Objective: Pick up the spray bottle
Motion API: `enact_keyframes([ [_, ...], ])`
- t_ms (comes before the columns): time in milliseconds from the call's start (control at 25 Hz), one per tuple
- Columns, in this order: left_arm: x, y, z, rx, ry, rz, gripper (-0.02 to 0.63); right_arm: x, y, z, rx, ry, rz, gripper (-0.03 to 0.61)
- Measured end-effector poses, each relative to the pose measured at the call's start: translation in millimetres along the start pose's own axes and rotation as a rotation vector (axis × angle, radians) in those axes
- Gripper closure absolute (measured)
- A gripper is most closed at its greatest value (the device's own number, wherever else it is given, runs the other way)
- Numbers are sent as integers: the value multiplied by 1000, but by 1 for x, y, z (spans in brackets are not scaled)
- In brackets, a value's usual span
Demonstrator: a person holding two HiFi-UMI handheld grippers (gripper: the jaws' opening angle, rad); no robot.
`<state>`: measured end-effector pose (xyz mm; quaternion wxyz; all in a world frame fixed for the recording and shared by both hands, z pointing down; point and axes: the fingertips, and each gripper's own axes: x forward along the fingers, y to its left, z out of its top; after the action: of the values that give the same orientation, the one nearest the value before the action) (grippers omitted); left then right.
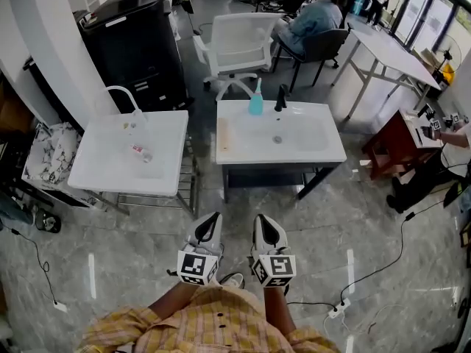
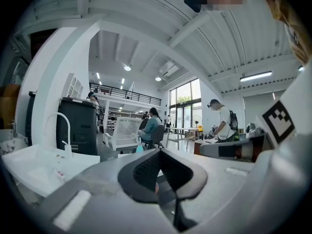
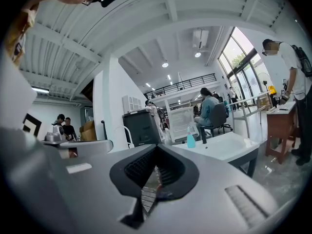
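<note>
The teal spray bottle [image 1: 256,100] stands upright on the back rim of the right-hand white basin [image 1: 324,149], beside a black tap [image 1: 280,98]. It shows small and far off in the right gripper view [image 3: 190,139], and only its top peeks over the jaws in the left gripper view [image 2: 140,149]. My left gripper [image 1: 206,230] and right gripper [image 1: 268,232] hang side by side over the floor, well short of the basin. Both are shut with nothing between the jaws; the left gripper [image 2: 160,152] and the right gripper [image 3: 157,147] point towards the basins.
A second white basin [image 1: 88,171] with a white tap [image 1: 125,98] stands at the left. Behind are a black cabinet [image 1: 136,43], a white chair [image 1: 239,46], a seated person [image 1: 309,20] and a long white table [image 1: 390,50]. A reddish side table [image 1: 401,142] and a floor cable with power strip [image 1: 337,311] lie right.
</note>
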<state>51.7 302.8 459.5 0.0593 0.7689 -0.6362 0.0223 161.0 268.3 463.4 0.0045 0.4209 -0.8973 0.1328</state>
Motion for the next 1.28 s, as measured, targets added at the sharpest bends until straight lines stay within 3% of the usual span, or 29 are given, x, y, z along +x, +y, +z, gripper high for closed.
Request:
enact_keyframes([
  [360, 96, 29, 5, -30, -14, -9, 615, 79, -51, 18, -13, 12, -2, 577],
  [720, 206, 105, 46, -54, -43, -24, 615, 202, -80, 61, -15, 7, -22, 577],
  [1280, 338, 188, 65, -40, -17, -133, 615, 347, -114, 86, -11, 8, -117, 577],
])
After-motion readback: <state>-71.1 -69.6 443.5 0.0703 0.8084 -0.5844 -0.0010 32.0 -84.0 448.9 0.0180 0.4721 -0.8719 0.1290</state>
